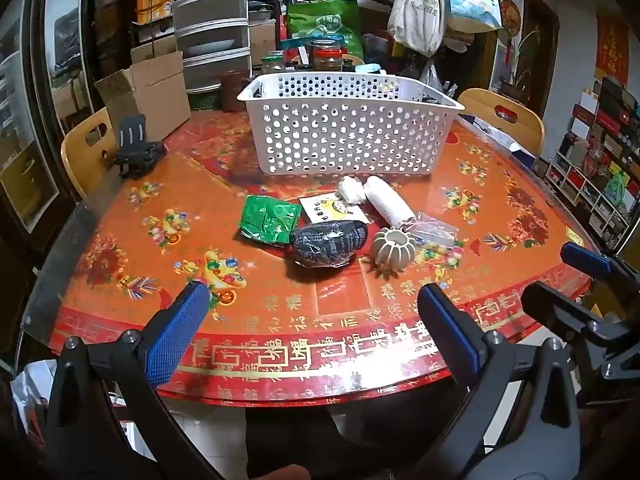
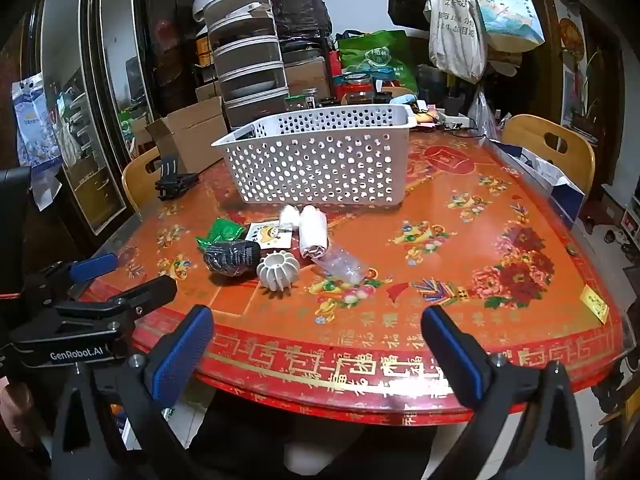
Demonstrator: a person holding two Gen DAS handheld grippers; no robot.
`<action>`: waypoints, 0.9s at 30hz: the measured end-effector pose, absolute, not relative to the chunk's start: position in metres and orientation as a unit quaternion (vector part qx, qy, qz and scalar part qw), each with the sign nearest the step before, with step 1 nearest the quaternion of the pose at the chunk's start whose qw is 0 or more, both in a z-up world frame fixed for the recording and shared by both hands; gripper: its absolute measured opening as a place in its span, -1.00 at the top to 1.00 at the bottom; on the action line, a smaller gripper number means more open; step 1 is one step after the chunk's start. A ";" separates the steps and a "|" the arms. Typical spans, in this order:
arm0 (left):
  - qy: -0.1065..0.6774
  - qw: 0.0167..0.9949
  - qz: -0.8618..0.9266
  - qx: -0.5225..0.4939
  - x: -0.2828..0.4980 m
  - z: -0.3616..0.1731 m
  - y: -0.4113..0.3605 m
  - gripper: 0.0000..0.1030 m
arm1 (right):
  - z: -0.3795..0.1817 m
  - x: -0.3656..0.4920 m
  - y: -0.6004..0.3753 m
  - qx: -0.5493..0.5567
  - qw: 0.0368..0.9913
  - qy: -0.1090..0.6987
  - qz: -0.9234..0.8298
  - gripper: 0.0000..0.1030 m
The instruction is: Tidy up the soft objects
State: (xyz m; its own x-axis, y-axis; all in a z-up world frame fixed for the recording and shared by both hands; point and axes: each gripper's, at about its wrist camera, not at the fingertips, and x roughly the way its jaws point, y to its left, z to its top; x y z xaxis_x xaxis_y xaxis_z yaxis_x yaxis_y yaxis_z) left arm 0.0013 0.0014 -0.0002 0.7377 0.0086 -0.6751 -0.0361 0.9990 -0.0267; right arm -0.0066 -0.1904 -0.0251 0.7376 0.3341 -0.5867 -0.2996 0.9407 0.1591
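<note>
A white perforated basket (image 1: 348, 136) (image 2: 316, 168) stands mid-table. In front of it lie a green foil packet (image 1: 270, 218) (image 2: 220, 234), a dark rolled sock (image 1: 326, 242) (image 2: 232, 258), a card with a yellow cartoon (image 1: 332, 210) (image 2: 270, 236), a small white roll (image 1: 351, 190) (image 2: 289, 215), a longer white rolled cloth (image 1: 390, 200) (image 2: 314, 232), a ribbed white ball (image 1: 394, 250) (image 2: 278, 270) and a clear plastic bag (image 1: 434, 232) (image 2: 342, 264). My left gripper (image 1: 312, 332) is open and empty over the near table edge. My right gripper (image 2: 316, 344) is open and empty beside it, and it also shows in the left wrist view (image 1: 568, 280).
The red patterned table (image 1: 500, 216) (image 2: 460, 248) has wooden chairs at the left (image 1: 86, 148) and right (image 2: 550, 148). A black clamp stand (image 1: 138, 148) (image 2: 174, 180) and a cardboard box (image 1: 148, 92) sit at the far left. Jars, bags and stacked containers crowd the back.
</note>
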 end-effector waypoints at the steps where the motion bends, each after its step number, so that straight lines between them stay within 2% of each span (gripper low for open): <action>1: 0.362 0.932 0.011 -0.021 0.002 -0.001 0.002 -1.00 | -0.025 -0.007 -0.190 0.026 0.931 0.320 0.171 -1.00; 27: 0.352 0.936 0.004 -0.016 -0.002 0.002 -0.003 -1.00 | -0.023 -0.005 -0.190 0.033 0.930 0.320 0.181 -1.00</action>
